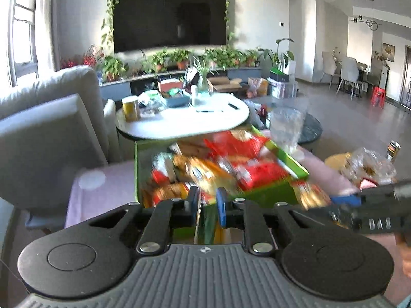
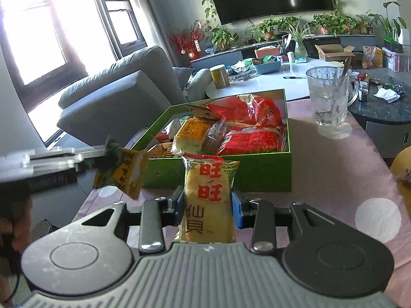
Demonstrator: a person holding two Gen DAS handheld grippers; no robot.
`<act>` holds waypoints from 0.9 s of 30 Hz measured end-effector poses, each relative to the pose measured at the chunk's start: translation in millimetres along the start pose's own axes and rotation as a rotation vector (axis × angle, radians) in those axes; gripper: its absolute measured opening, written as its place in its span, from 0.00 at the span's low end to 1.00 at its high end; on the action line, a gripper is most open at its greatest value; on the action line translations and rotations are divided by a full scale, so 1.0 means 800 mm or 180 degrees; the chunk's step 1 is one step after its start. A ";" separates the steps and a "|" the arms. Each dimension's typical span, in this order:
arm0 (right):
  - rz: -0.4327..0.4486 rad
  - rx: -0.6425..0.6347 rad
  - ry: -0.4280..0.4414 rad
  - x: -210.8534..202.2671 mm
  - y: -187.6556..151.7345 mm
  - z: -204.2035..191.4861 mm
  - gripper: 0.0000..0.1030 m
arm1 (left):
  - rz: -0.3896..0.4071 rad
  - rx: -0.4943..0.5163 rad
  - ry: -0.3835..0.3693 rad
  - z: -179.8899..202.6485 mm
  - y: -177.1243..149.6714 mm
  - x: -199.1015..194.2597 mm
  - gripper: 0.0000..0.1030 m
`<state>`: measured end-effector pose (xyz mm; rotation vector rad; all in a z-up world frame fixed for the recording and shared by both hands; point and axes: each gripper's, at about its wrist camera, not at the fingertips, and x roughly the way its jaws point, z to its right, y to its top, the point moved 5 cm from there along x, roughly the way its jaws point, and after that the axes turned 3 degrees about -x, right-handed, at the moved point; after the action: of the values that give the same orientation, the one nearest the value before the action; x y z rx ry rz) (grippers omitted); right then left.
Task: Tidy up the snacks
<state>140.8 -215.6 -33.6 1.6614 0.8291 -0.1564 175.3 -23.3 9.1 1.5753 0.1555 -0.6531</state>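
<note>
On the counter [image 2: 321, 179], draped in pink cloth, we see the green box [image 2: 231, 172] standing open and packed with red and orange snack packets. A clear glass mug [image 2: 330, 97] stands just beyond the box's right corner. Our right tongs [image 2: 208, 205] clamp a yellow rice cracker packet [image 2: 206, 192] upright between their blue pads, just before the box's near wall. At the left edge of the right wrist view, our left tongs [image 2: 108, 151] are pinched shut on the corner of a small yellow snack packet [image 2: 120, 172], which dangles clear of the counter beside the box's near left corner. The left wrist view is blurred.
</note>
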 end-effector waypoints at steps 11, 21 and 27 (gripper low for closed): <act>-0.0002 0.0051 -0.0010 0.002 -0.001 0.006 0.76 | -0.0339 0.0134 0.0044 -0.003 -0.040 0.036 0.81; -0.0066 0.0082 -0.0023 0.009 -0.008 0.009 0.76 | -0.0900 0.0449 -0.0224 0.030 -0.119 0.073 0.80; -0.0096 0.0109 -0.0051 0.011 -0.012 0.013 0.76 | -0.0659 0.0368 -0.0840 0.065 -0.109 0.052 0.80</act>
<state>145.3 -220.4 -48.7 1.6783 0.8437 -0.2057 152.3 -72.6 -86.4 1.5792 0.0852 -1.0410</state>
